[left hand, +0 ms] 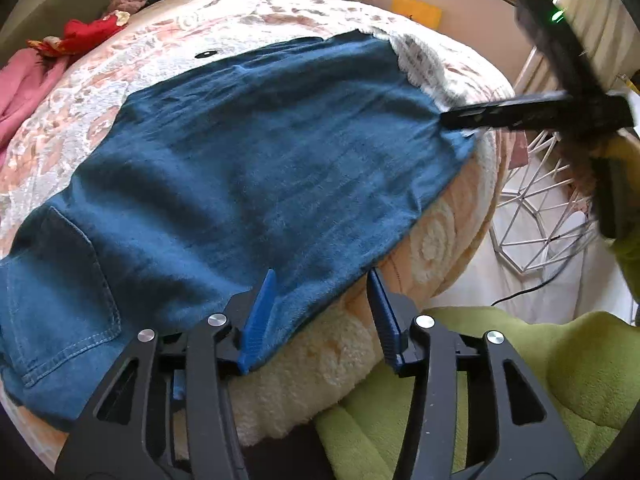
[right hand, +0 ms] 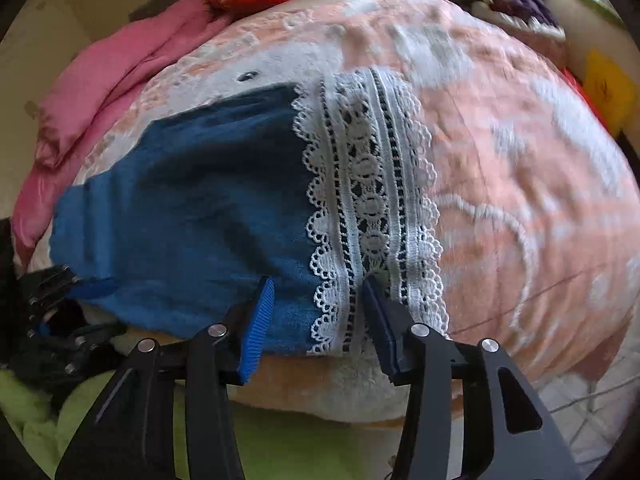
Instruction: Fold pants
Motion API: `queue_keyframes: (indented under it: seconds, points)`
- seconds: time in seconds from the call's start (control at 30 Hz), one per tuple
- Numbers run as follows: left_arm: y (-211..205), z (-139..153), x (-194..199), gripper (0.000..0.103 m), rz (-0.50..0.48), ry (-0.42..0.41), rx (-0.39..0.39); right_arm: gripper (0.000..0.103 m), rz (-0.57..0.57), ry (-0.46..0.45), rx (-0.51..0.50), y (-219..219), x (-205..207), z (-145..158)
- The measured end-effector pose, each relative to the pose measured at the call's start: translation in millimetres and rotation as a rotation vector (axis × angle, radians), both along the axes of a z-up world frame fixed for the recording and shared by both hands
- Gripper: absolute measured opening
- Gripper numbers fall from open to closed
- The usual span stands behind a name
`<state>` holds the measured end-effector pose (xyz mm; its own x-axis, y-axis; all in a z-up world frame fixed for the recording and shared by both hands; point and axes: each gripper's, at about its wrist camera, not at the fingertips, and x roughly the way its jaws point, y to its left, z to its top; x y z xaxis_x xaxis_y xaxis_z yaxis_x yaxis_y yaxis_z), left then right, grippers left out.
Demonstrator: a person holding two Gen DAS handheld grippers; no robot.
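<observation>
Blue denim pants (left hand: 248,168) lie flat on a pink and white bed cover (left hand: 80,92), a back pocket at the near left. Their leg ends carry a white lace hem (right hand: 372,208). My left gripper (left hand: 322,276) is open at the pants' near edge, its left finger on the denim, its right finger beside the edge. My right gripper (right hand: 318,282) is open over the near hem corner, one finger over denim, the other on lace. It also shows in the left wrist view (left hand: 452,118) at the far right corner of the pants (right hand: 192,208).
Piled clothes lie at the back of the bed: a pink garment (right hand: 120,80) and a red one (left hand: 84,34). A green blanket (left hand: 560,360) lies in front. A white wire basket (left hand: 540,216) and a yellow object (left hand: 416,12) stand off the right side.
</observation>
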<state>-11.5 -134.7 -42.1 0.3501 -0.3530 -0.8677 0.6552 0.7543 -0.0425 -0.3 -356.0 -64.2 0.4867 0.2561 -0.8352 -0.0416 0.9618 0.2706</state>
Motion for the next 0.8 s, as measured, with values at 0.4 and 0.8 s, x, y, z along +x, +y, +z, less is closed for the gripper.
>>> queue_keyframes:
  seconds: [0.4,0.8]
  points:
    - [52,66,62,0.056,0.215,-0.114,-0.094,0.049,0.034,-0.223,0.036,-21,35,82]
    - [56,32,176,0.057,0.397,0.015,-0.1,0.05,0.05,-0.004,0.104,-50,145,36]
